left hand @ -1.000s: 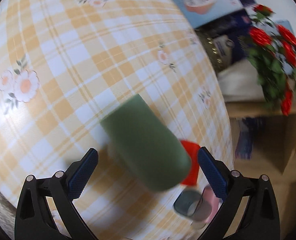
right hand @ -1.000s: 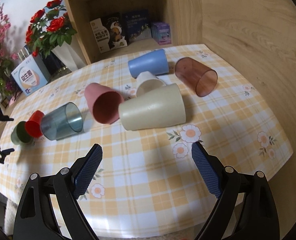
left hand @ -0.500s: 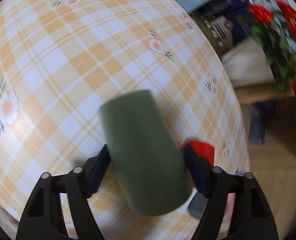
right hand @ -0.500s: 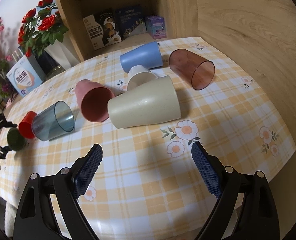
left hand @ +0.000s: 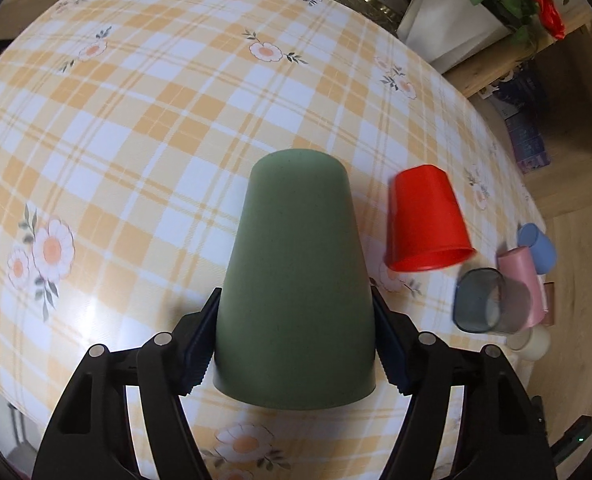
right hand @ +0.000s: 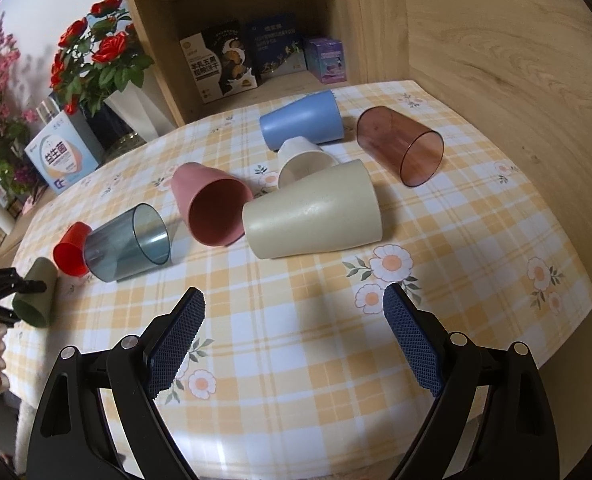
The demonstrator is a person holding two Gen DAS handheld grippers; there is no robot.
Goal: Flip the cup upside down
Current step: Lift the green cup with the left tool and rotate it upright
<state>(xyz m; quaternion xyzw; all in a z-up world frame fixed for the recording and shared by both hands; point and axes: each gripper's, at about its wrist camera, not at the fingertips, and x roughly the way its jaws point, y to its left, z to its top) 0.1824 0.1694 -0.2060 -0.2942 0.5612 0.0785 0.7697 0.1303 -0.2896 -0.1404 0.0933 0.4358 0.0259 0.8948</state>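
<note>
The left gripper (left hand: 296,344) is pinching the green cup (left hand: 296,280) near its rim, wide end down, closed base up over the checked worktop (left hand: 136,140). The right gripper (right hand: 294,340) is hanging spread wide, gripping nothing. Eight cups in total are showing: one green, one red (left hand: 427,224), one smoky blue (right hand: 130,242), one pink (right hand: 212,204), two cream (right hand: 315,216), one light blue (right hand: 301,120), one brown (right hand: 401,148).

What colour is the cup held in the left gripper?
Matte green cup; clearest in the left wrist view.
</note>
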